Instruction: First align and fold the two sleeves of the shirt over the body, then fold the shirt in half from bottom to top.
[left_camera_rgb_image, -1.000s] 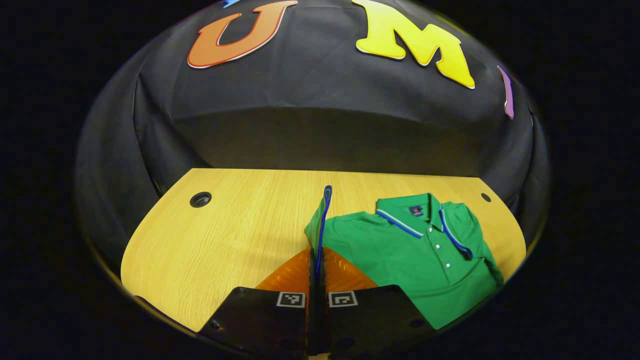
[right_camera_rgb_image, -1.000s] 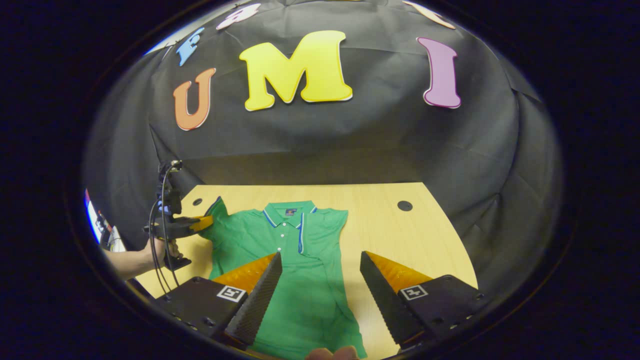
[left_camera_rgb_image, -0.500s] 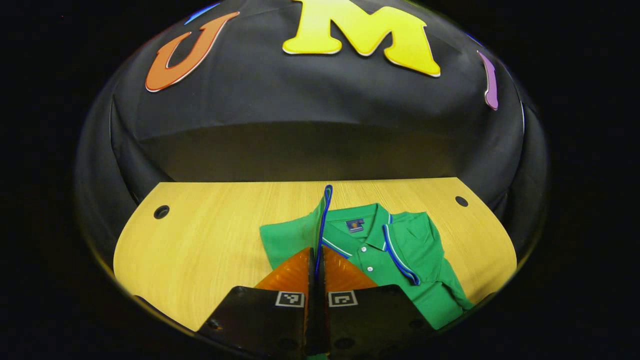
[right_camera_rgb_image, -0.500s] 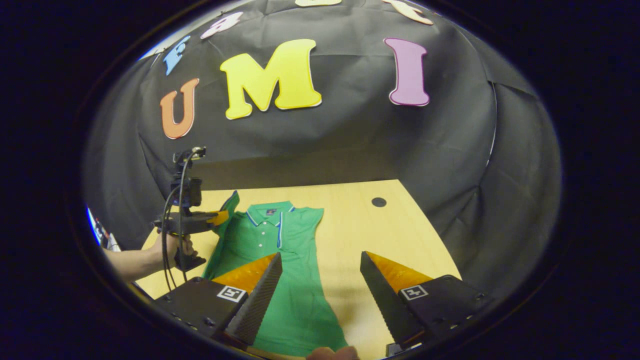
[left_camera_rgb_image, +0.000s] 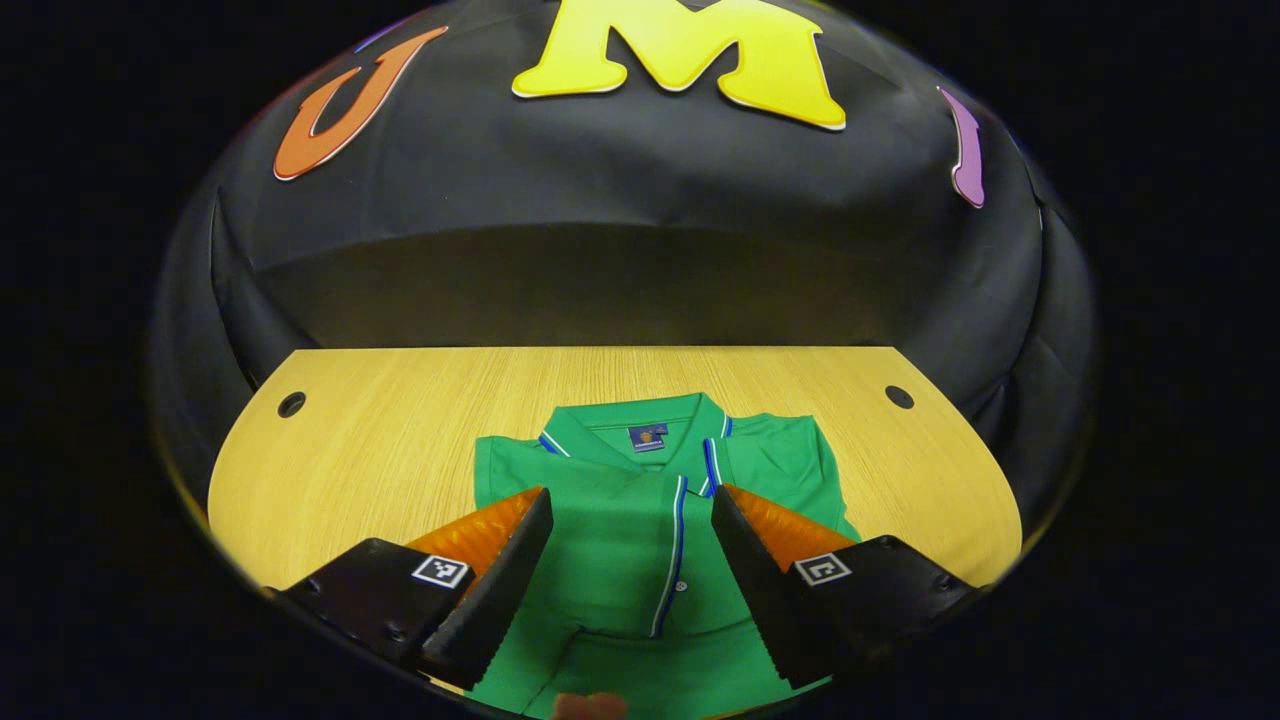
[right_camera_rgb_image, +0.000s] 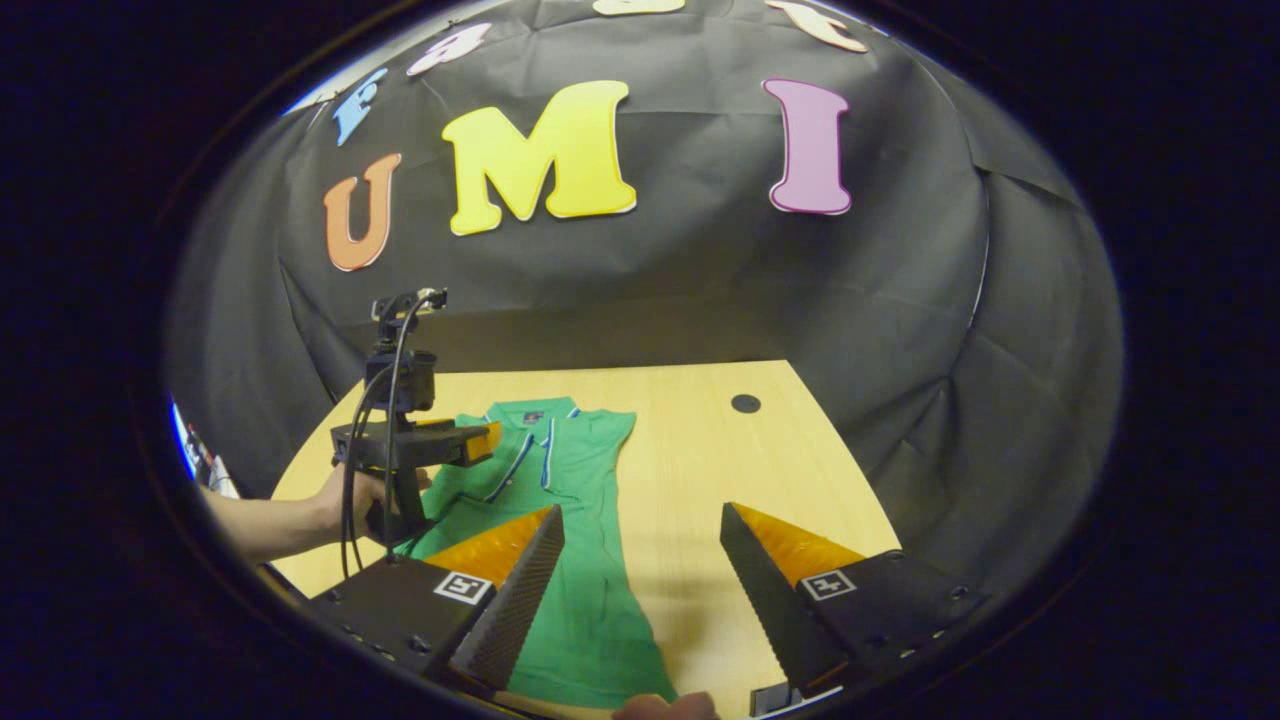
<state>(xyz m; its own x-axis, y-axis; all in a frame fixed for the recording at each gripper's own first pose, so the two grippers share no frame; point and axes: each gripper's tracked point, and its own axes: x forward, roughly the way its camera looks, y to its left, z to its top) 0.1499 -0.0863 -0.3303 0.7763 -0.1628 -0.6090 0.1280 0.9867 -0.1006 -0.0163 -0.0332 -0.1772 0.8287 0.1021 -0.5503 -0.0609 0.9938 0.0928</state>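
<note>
I see the left tool (left_camera_rgb_image: 632, 560) with jaws apart over the shirt (left_camera_rgb_image: 640, 540), gripping nothing. The shirt lies flat on the bench (left_camera_rgb_image: 380, 440), collar toward the far wall, and one sleeve (left_camera_rgb_image: 610, 540) is folded across the body (blue-white trim running down the middle). The right tool (right_camera_rgb_image: 642, 590) is also spread, empty, above the shirt's lower part and bare bench. A hand (right_camera_rgb_image: 355, 500) holds the left tool.

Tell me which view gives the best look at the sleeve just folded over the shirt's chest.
The left gripper view: the folded sleeve lies flat between the open left gripper, its striped cuff edge plain. In the right gripper view the sleeve is small, far off and partly behind the left gripper.
</note>
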